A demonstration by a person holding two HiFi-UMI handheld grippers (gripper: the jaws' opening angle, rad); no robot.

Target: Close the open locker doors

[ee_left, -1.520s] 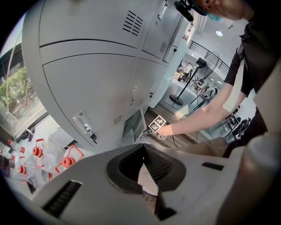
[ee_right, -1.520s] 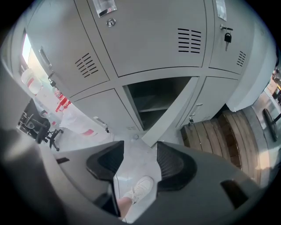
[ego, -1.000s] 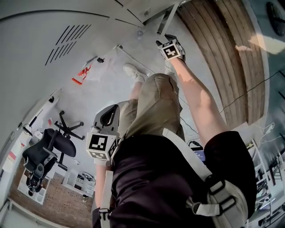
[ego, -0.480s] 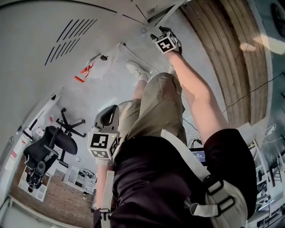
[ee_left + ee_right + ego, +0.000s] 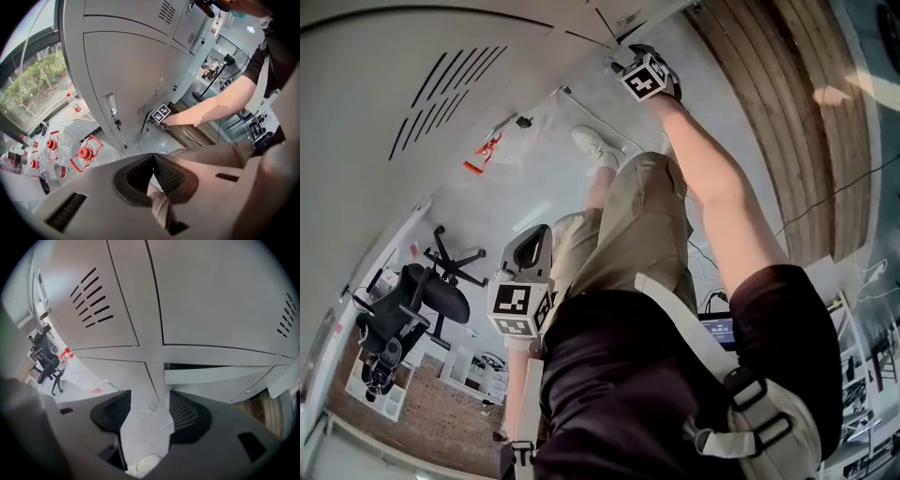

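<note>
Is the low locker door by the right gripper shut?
Open: the locker door stands ajar, a dark gap showing along its upper edge.

Lockers: bank of grey metal lockers (image 5: 412, 56), standing on the pale concrete floor (image 5: 553, 197) in front of the person.
Open door: grey bottom-row locker door (image 5: 211, 376), ajar, just right of the post between two columns; closed doors lie left of it and above.
Shoe: white shoe (image 5: 598, 145), on the floor near the lockers' foot.
Bottles: clear red-capped plastic bottles (image 5: 86, 152), on the floor beside the lockers.
Chair: black wheeled office chair (image 5: 417, 300), well apart from the open door.
Planks: brown wooden plank flooring (image 5: 787, 112), right of the concrete.
</note>
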